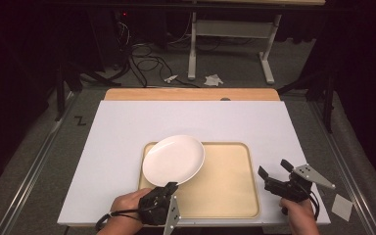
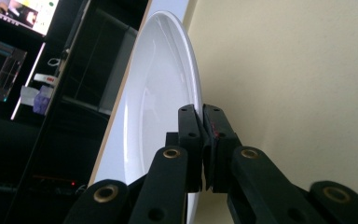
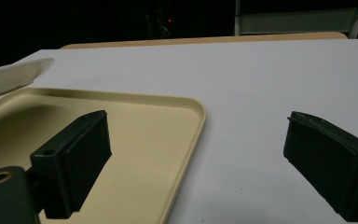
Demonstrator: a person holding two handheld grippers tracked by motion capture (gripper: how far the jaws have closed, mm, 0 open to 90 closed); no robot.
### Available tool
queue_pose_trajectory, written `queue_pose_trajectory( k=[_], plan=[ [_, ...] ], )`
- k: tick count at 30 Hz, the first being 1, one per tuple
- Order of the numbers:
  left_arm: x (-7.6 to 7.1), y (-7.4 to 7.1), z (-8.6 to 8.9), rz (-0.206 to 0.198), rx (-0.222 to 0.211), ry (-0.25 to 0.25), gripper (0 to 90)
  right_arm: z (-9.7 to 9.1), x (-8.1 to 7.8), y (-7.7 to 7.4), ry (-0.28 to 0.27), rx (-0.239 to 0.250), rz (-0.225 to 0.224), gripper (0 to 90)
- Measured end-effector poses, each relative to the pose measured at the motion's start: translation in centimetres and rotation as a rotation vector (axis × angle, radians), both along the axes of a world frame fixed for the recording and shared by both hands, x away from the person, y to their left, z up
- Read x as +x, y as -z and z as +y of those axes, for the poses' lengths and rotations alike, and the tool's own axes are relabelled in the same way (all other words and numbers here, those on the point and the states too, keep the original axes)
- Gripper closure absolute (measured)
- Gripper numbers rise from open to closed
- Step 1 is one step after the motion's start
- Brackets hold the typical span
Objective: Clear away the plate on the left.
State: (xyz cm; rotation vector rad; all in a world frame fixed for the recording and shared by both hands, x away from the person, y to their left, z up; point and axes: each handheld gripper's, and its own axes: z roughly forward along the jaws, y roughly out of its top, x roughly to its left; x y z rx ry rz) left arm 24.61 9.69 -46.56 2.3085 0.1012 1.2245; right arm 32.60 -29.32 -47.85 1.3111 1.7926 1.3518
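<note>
White table (image 1: 127,127) | plate (image 1: 174,159) tilted over tray (image 1: 230,196) | left claw (image 1: 169,188) clamps rim

The left gripper (image 1: 169,188) is clamped tight, jaws nearly meeting. The right gripper (image 1: 275,169) hovers with jaws spread wide.

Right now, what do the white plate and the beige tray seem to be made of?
The white plate, held at its rim by the left claw, looks like glazed ceramic or melamine: smooth and glossy, with light streaks on it. The beige tray looks like moulded plastic: matte, evenly coloured, with rounded corners and a raised lip.
</note>
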Motion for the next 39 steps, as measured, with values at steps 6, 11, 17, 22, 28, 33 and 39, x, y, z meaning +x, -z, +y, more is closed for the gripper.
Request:
queue_pose_trajectory(
  k=[6, 11, 17, 22, 28, 33, 39],
  plan=[
    [-0.7, 0.2, -1.1, -0.007, 0.028, 0.05, 87.3, 0.0, 0.0, 0.0, 0.001, 0.002, 0.001, 8.2],
    [-1.2, 0.6, -1.9, 0.005, 0.062, 0.095, 87.2, 0.0, 0.1, 0.1, -0.001, 0.0, -0.001, 8.2],
    [-1.1, 0.9, -2.8, 0.006, 0.079, 0.126, 87.2, -0.1, 0.0, 0.0, 0.003, 0.002, 0.003, 8.2],
    [-1.0, 1.3, -3.1, 0.019, 0.1, 0.149, 87.1, -0.1, 0.0, 0.0, 0.002, 0.002, 0.002, 8.2],
    [-0.5, 1.8, -3.5, 0.028, 0.118, 0.159, 86.9, -0.1, 0.0, 0.0, 0.0, 0.006, 0.003, 8.2],
    [-0.2, 2.0, -3.6, 0.048, 0.126, 0.162, 86.9, -0.1, 0.0, 0.1, 0.0, 0.007, 0.004, 8.2],
    [-0.1, 2.1, -3.6, 0.064, 0.128, 0.169, 87.1, -0.1, 0.0, 0.2, 0.001, 0.009, 0.005, 8.2]
  ],
)
